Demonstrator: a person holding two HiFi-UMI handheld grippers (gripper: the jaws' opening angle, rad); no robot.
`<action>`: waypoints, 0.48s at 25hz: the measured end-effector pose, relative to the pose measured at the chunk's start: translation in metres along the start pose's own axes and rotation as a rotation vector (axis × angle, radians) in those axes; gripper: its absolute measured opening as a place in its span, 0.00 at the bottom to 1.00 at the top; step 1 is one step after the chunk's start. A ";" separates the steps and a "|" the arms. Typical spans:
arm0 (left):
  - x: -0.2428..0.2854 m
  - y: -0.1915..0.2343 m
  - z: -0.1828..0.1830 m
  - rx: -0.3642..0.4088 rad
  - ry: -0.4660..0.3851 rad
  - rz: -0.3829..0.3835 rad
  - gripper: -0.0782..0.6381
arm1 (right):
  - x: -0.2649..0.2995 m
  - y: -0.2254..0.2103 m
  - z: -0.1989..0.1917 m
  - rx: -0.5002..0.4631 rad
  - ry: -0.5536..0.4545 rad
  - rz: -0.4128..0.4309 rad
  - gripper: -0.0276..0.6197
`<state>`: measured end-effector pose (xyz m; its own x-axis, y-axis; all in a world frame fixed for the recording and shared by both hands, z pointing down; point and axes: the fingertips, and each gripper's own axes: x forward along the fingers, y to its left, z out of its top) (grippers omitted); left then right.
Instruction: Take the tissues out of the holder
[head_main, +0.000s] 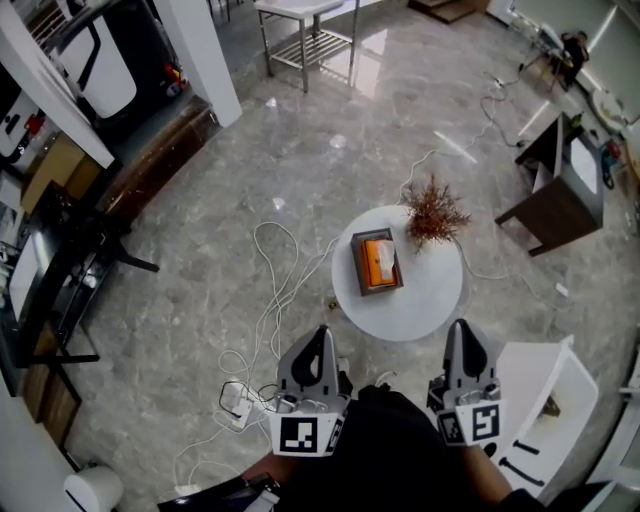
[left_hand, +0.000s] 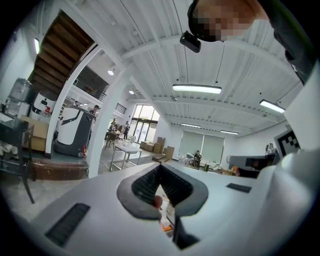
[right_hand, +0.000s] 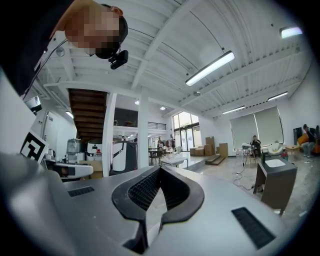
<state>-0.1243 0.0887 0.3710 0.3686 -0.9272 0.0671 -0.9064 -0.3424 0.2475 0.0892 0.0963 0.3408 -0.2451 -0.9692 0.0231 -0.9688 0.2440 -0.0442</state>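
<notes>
An orange tissue pack sits in a dark rectangular holder on the small round white table, in the head view's middle. A dried reddish plant stands at the table's far edge. My left gripper and right gripper hover side by side short of the table, tips pointing toward it, both shut with nothing held. In the left gripper view the jaws meet at the tip; the right gripper shows the same.
White cables trail over the grey marble floor left of the table. A white chair or bin stands at the right beside me. A dark side table is at far right, a metal rack far ahead, black furniture at left.
</notes>
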 end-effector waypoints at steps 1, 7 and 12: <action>0.001 0.003 0.005 0.003 -0.022 0.010 0.11 | -0.002 -0.004 -0.003 0.000 0.006 -0.008 0.05; -0.021 0.013 0.005 0.037 -0.012 0.044 0.11 | -0.008 -0.015 -0.008 -0.026 0.045 -0.018 0.05; -0.028 0.015 0.007 0.026 -0.043 0.107 0.11 | 0.004 0.014 -0.005 -0.006 0.023 0.099 0.05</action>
<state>-0.1498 0.1079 0.3661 0.2607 -0.9641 0.0504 -0.9453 -0.2443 0.2163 0.0749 0.0957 0.3449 -0.3401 -0.9395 0.0417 -0.9401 0.3384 -0.0417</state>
